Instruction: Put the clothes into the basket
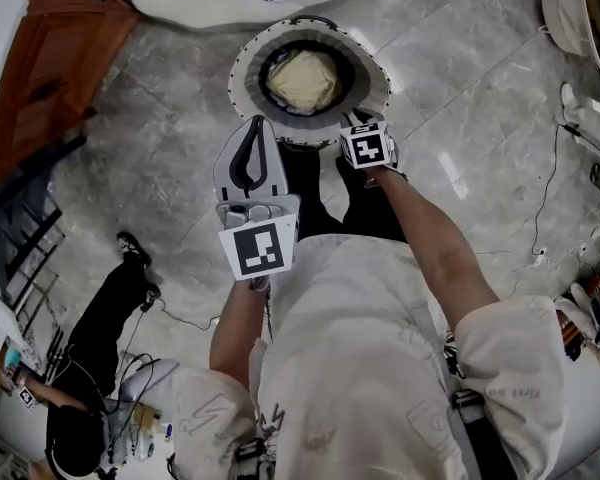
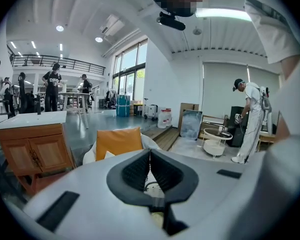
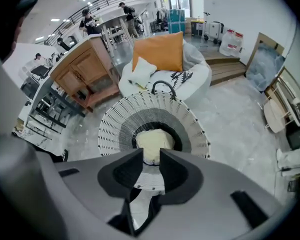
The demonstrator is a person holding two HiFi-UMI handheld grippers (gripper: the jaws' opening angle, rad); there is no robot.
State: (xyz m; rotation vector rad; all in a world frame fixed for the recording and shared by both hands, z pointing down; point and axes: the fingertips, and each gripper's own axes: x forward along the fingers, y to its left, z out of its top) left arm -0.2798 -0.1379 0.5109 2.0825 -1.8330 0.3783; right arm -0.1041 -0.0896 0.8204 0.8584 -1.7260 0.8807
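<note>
Inside the basket [image 1: 242, 73], at its bottom, the cream clothes [image 1: 305, 80] lie bunched. Above the basket's near rim the right gripper [image 3: 151, 156] hangs, jaws apart and empty. Left of it, the left gripper [image 2: 150, 156] is clenched on nothing.

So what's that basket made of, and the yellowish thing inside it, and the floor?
The basket looks like white plastic, going by its thin moulded slats with gaps. The cream bundle inside seems to be soft cloth: it sits rumpled and matte. The floor is probably polished stone or marble-look tile, grey with pale veins and shiny reflections.
</note>
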